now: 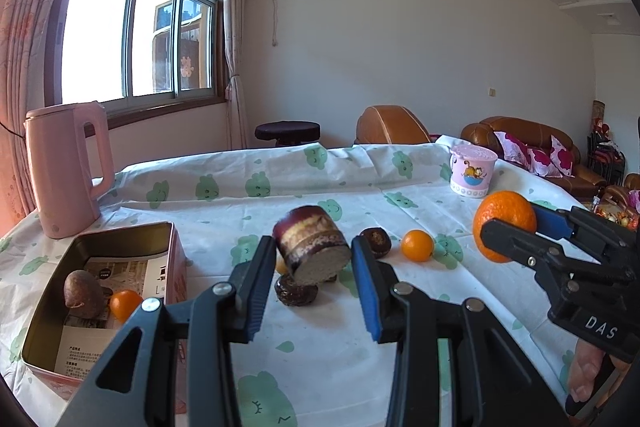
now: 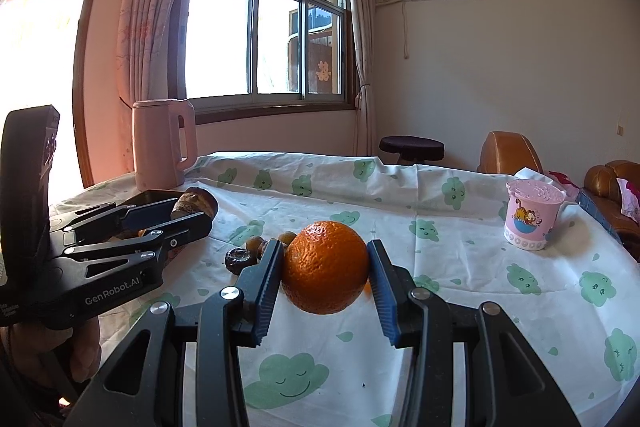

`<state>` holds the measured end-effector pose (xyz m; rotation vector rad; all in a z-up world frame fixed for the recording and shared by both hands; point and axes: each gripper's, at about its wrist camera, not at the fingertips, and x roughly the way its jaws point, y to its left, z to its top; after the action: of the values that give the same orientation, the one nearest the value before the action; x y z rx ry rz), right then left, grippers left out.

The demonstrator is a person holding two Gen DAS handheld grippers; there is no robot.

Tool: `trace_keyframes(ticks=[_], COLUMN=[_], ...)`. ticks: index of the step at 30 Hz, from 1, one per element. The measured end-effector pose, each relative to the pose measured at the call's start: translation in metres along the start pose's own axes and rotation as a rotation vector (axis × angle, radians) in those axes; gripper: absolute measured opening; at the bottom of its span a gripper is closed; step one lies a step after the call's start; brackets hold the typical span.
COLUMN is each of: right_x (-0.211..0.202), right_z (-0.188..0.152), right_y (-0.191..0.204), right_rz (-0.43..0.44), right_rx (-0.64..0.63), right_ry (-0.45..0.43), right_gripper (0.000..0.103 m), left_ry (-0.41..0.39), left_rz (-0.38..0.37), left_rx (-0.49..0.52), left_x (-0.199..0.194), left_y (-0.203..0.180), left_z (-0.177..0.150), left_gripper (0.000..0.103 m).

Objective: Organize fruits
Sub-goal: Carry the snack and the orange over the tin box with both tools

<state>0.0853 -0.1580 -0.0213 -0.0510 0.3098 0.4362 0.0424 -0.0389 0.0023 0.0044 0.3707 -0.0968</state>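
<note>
A: We start at our left gripper (image 1: 310, 267). Its fingers (image 1: 256, 291) pinch a chunk of fruit (image 1: 312, 243), dark red on the skin with a pale cut face, and we hold it in the air above the desk (image 1: 320, 347).

B: And our right gripper (image 2: 326, 279) has its fingers (image 2: 266, 291) pressed on both sides of a big orange (image 2: 325, 267), also lifted off the cloth. From the left view that orange sits to the right of the chunk.

A: Just below the chunk we see a dark wrinkled fruit (image 1: 296, 293) lying on the desk, and another dark one (image 1: 376, 237) beside the right finger. A small orange (image 1: 417, 245) lies a little further right, near the middle of the desk.

B: Toward the near left corner we have the open tin box (image 1: 48, 311). Inside it there is a brown fruit (image 1: 82, 293) touching a small orange fruit (image 1: 125, 305), on printed paper.

A: Beyond the box, at the far left corner, stands the pink kettle (image 1: 66, 171). At the far right edge we see the pink cup (image 1: 472, 171) with its lid on.

B: The desk wears a white cloth with green clouds (image 2: 286, 379). We cannot tell what kind of fruit the chunk is.
</note>
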Motion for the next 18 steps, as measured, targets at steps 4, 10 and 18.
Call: trace_keyframes(ticks=[4, 10, 18], right_x=[-0.003, -0.008, -0.016], right_z=[0.0, 0.0, -0.001], right_y=[0.001, 0.001, 0.003], right_rz=[0.0, -0.001, -0.004], right_rx=[-0.005, -0.007, -0.02], right_ry=[-0.016, -0.041, -0.084], right_gripper=[0.045, 0.045, 0.045], left_ry=[-0.01, -0.04, -0.09], left_rz=[0.007, 0.029, 0.062], left_rx=[-0.001, 0.012, 0.029], left_x=[-0.002, -0.007, -0.017], left_y=[0.0, -0.003, -0.005], left_z=[0.0, 0.001, 0.001], left_gripper=[0.04, 0.04, 0.04])
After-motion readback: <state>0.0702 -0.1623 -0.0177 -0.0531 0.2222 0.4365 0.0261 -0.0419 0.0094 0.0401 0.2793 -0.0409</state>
